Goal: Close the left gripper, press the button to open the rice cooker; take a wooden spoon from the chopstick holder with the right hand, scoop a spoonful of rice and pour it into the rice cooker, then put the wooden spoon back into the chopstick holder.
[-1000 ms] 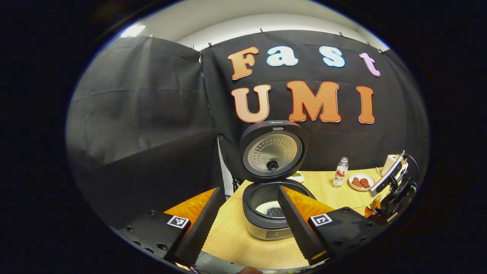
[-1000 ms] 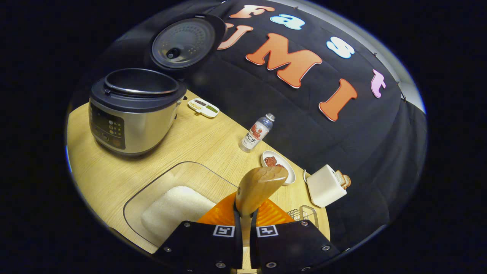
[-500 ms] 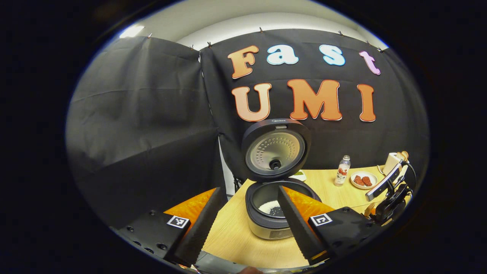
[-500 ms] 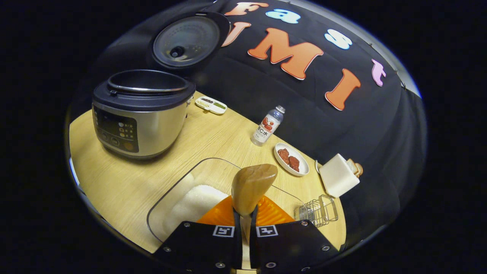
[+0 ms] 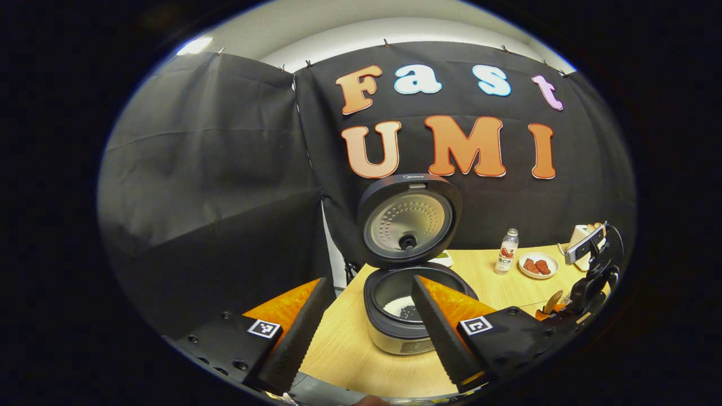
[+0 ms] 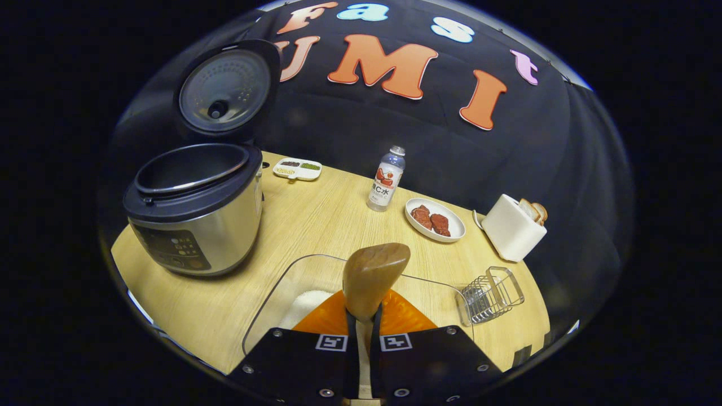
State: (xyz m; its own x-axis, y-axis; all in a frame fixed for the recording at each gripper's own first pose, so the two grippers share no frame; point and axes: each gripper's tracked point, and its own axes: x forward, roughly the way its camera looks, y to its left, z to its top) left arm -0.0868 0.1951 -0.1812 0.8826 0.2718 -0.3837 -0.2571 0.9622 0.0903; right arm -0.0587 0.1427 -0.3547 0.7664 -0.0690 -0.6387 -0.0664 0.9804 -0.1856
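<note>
The rice cooker (image 5: 403, 338) stands open on the table, its lid (image 5: 409, 223) upright, with some white rice (image 5: 399, 307) in the pot. My left gripper (image 5: 370, 280) hangs open in front of it, holding nothing. My right gripper (image 6: 361, 321) is shut on the wooden spoon (image 6: 375, 273); the spoon's bowl shows bare wood and points forward above the glass rice container (image 6: 304, 282). The cooker (image 6: 197, 225) lies to the spoon's left. The wire chopstick holder (image 6: 491, 293) sits to its right. The right gripper (image 5: 586, 282) with the spoon also appears far right in the left gripper view.
On the wooden table (image 6: 316, 220) behind the container stand a drink bottle (image 6: 385, 180), a white plate of red food (image 6: 434, 219), a white toaster with bread (image 6: 510, 228) and a small condiment tray (image 6: 297, 168). Black cloth walls close the back and left.
My right gripper has swung level and to the right with the spoon, bringing the chopstick holder and toaster closer to centre. The left gripper has barely moved.
</note>
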